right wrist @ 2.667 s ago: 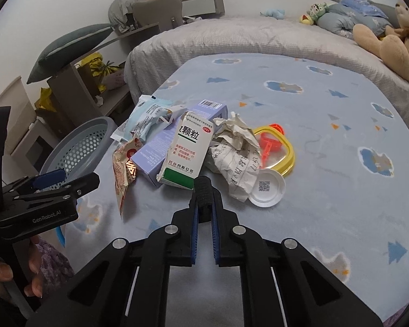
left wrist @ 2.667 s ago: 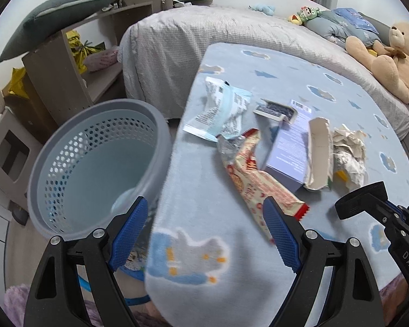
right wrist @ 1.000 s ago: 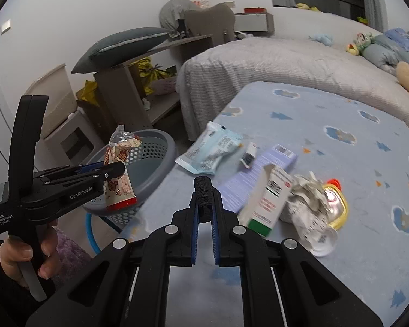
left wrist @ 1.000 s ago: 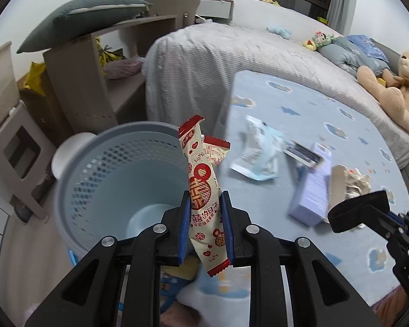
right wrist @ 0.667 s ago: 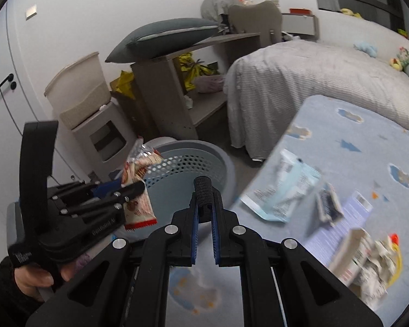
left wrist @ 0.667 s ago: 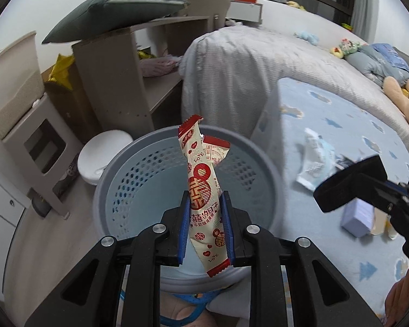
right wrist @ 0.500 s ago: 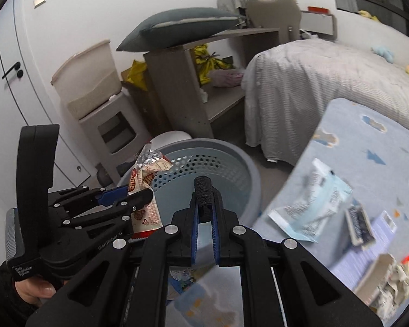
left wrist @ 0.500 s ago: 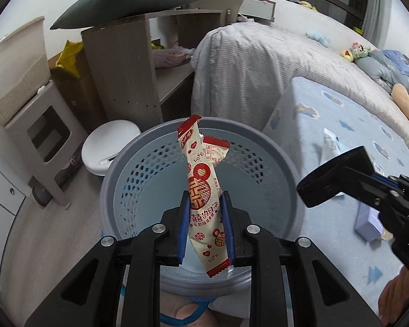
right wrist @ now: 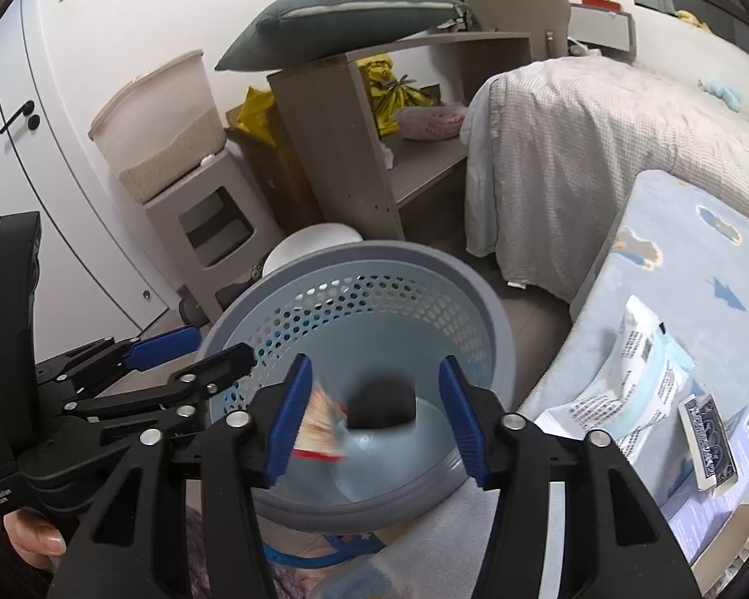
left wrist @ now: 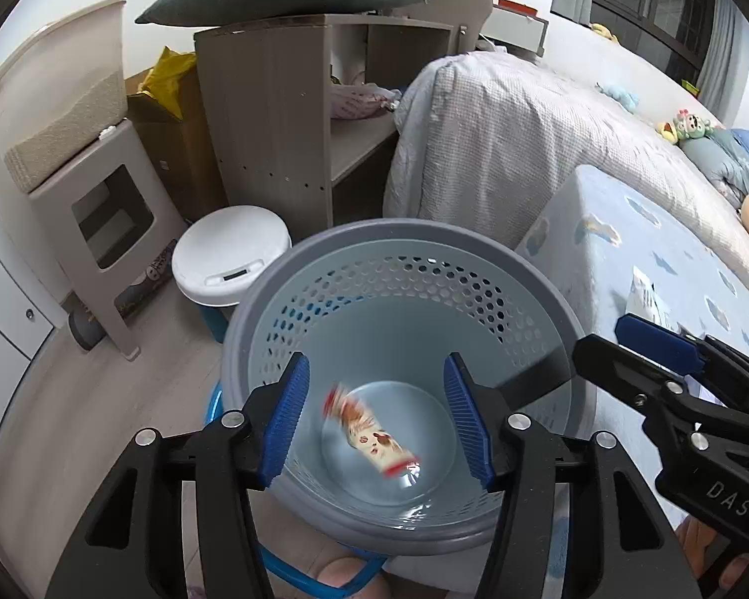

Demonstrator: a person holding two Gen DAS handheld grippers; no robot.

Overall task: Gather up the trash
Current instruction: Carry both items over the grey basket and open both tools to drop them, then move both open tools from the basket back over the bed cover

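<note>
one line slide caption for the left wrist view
Open left tongs above the perforated grey-blue plastic basket, red-and-white snack wrapper dropping inside.

The left gripper (left wrist: 372,412) was squeezing the red and white snack wrapper (left wrist: 372,437) a moment ago. Its jaws have just been opening, and nothing is between them now. The wrapper has dropped away from the gripper and shows as a blur down inside the grey basket (left wrist: 404,244), below the open jaws. The right gripper (right wrist: 369,412) was pressed shut before. Its jaws have just been opening too, with nothing held. Both grippers have come from over the blue blanket (right wrist: 699,269) to above the basket.
</note>
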